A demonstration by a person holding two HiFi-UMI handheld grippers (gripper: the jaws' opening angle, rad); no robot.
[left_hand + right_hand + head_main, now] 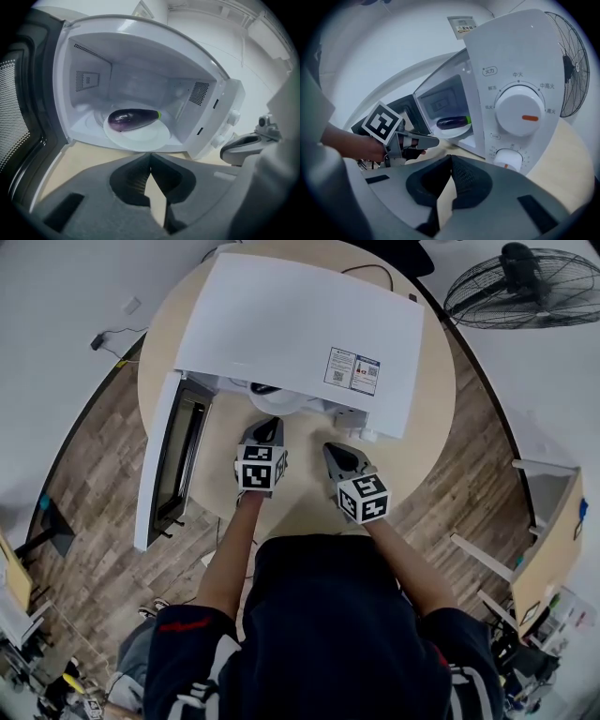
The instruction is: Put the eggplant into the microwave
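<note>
The eggplant point(133, 118) lies on its side on a white round plate point(140, 137) inside the microwave point(140, 61). It is dark purple and its green stem end points right. In the right gripper view the eggplant point(452, 122) shows through the opening, resting on the same plate point(458, 131).

The microwave point(300, 324) is white and stands at the far side of a round, pale bench point(412, 456). Its door point(173, 460) is swung fully open to the left, with the dark window panel facing right. A sticker point(353, 369) sits on the top near the right front corner. The control panel on the right of the front carries an upper knob point(519, 111) with an orange mark and a lower knob point(507, 159).

The left hand-held gripper point(150, 157) hangs over the bench just in front of the open cavity and points at the eggplant. Its jaws are clenched tip to tip with nothing between them. The right hand-held gripper point(451, 158) is near it on the right, in front of the control panel. It is likewise clenched and empty. From above, the left hand-held gripper point(270, 426) and the right hand-held gripper point(331, 449) sit side by side, apart from each other, and neither touches the microwave.

A fan point(520, 287) stands on the floor point(103, 512) at the far right, beyond the bench.
</note>
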